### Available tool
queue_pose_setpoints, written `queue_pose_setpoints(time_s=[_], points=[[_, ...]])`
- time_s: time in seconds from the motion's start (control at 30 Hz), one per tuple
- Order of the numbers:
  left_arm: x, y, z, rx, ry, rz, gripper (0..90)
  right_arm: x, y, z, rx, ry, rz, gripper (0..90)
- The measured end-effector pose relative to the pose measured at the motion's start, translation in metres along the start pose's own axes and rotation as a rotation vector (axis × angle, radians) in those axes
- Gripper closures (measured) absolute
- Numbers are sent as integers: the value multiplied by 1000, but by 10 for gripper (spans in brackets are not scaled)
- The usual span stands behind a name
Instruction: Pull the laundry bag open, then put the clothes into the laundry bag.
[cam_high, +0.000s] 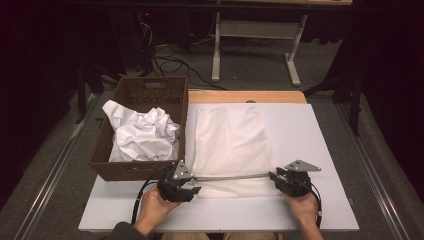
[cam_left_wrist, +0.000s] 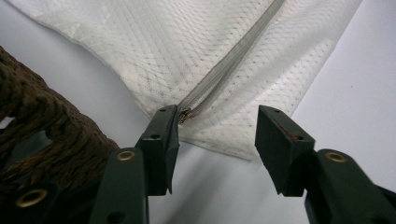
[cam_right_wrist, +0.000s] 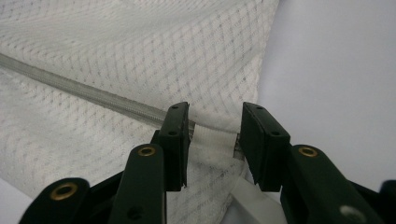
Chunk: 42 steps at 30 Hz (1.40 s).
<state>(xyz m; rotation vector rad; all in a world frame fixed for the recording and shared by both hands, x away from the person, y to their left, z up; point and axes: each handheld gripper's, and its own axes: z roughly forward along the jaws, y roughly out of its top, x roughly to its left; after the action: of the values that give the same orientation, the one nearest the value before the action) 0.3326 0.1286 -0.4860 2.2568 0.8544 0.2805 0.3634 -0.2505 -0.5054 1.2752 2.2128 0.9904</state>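
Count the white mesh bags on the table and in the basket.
2 that I can tell. One mesh bag lies flat on the white table, zipper end toward the person. One crumpled white bag sits in the brown basket; more may be bundled within it.

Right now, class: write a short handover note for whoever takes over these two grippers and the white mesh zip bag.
Left gripper: open, at the zip's slider end.
Right gripper: open, jaws astride the zip's other end, not pressing.
White mesh zip bag: flat on the white table, grey zip along its near edge.
Brown wicker basket: holds crumpled white cloth.
Done: bag laid flat.
Left: perhaps basket it.
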Motion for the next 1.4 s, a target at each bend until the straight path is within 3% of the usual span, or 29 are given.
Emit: queue_pose_setpoints(time_s=[0.33, 0.47, 0.67, 0.83, 1.0, 1.17, 1.4], points=[[-8, 3, 7, -28, -27, 1, 474, 1, 2, -2, -38, 24, 14, 588], [-13, 4, 14, -3, -31, 24, 468, 2, 5, -4, -64, 33, 24, 575], [-20, 8, 23, 7, -56, 11, 464, 9, 8, -6, -78, 59, -7, 533], [-27, 7, 33, 38, -58, 34, 455, 18, 14, -5, -90, 88, -41, 490], [-25, 5, 39, 47, -53, 34, 437, 28, 21, 4, -50, 106, -93, 477], [-28, 4, 39, 51, -31, 68, 433, 37, 27, 11, -23, 108, -123, 479], [-28, 3, 39, 50, -32, 68, 434, 56, 34, 23, 18, 126, -189, 479]])
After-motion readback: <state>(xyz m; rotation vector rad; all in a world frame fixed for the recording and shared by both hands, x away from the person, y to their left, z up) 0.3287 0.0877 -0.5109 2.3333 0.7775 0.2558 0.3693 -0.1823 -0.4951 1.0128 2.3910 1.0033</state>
